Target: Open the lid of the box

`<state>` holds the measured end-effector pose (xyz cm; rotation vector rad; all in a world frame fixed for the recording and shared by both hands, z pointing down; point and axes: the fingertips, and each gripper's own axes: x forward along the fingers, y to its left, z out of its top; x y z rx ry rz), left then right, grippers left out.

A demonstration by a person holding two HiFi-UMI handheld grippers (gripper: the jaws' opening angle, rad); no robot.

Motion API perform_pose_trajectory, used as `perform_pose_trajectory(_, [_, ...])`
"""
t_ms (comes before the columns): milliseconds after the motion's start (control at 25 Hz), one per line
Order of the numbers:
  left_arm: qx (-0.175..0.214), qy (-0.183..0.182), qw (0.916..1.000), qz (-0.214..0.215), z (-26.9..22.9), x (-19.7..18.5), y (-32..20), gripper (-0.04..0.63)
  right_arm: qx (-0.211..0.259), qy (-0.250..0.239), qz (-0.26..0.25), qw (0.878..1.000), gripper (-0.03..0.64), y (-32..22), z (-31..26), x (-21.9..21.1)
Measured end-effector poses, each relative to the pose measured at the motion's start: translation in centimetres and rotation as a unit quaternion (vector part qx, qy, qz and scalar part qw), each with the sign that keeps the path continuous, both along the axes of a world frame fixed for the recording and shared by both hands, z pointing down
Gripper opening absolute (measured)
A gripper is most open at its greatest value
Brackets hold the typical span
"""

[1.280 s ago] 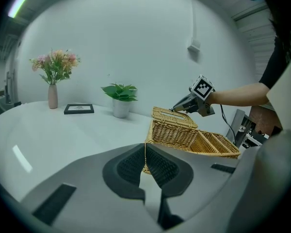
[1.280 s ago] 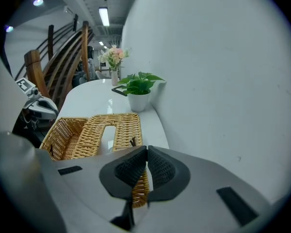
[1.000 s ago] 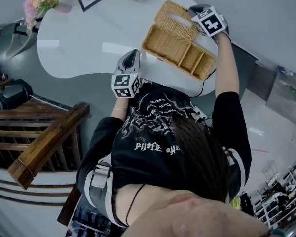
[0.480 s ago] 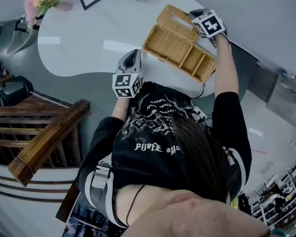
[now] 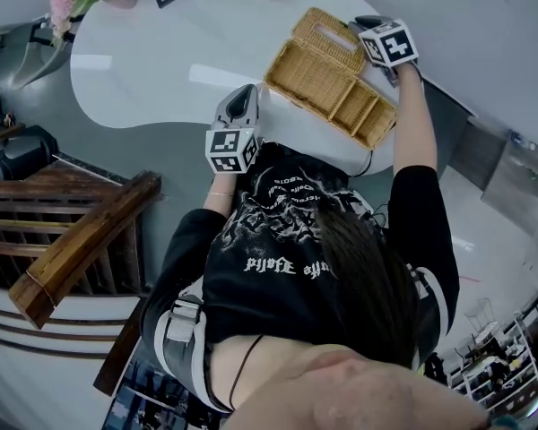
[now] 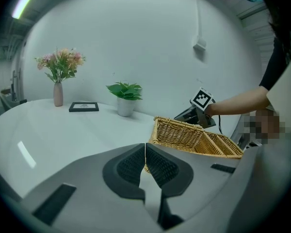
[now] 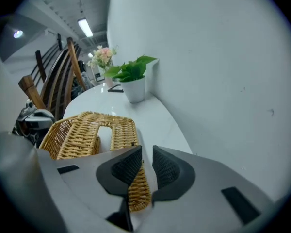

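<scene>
On the white worktop, as I read the head view, the wicker box sits along the near right edge with its lid swung fully back, lying open on the far side of the box. The right gripper is at the lid's right end, and the left gripper hangs over the near edge, just beside the box's left end and apart from it. From the left gripper view, I see its fingers clenched together with nothing between them. The open box is just beyond them, showing its dividers. A potted plant, a small picture frame and a vase of flowers stand towards the far edge. From the right gripper view, the fingers have just been opening and now stand released, with a clear gap between them. The lid's woven rim runs through that gap, but neither pad presses on it. Its slotted panel stretches away to the left, towards the box body.
</scene>
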<state>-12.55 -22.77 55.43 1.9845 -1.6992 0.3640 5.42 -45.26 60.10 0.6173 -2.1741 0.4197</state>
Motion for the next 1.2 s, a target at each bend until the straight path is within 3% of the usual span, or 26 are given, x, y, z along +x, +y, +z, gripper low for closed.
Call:
perform_pose_trajectory(120, [0.008,0.004,1.0000,-0.001,-0.3,0.1,0.1,0.025,0.038,-0.038,0.037,0.998,0.098,-1.2,-3.0,0.6])
perform_pose_trajectory(280, [0.025,0.020,0.9995,0.000,-1.5,0.0,1.0,0.025,0.104,-0.067,0.050,0.991,0.120,-0.2,-8.7,1.2])
perform_pose_trajectory(520, [0.070,0.034,0.9965,0.030,-4.6,0.7,1.5,0.025,0.173,-0.166,0.132,0.962,0.124,5.8,-16.9,3.2])
perform_pose_trajectory(880, [0.107,0.053,0.9882,0.096,-7.3,2.5,2.7,0.025,0.248,-0.170,0.248,0.921,0.118,17.7,-19.4,3.6])
perform_pose_trajectory(1200, [0.129,0.064,0.9794,0.142,-8.4,5.0,3.5,0.025,0.255,-0.173,0.335,0.890,0.084,24.4,-16.0,3.8])
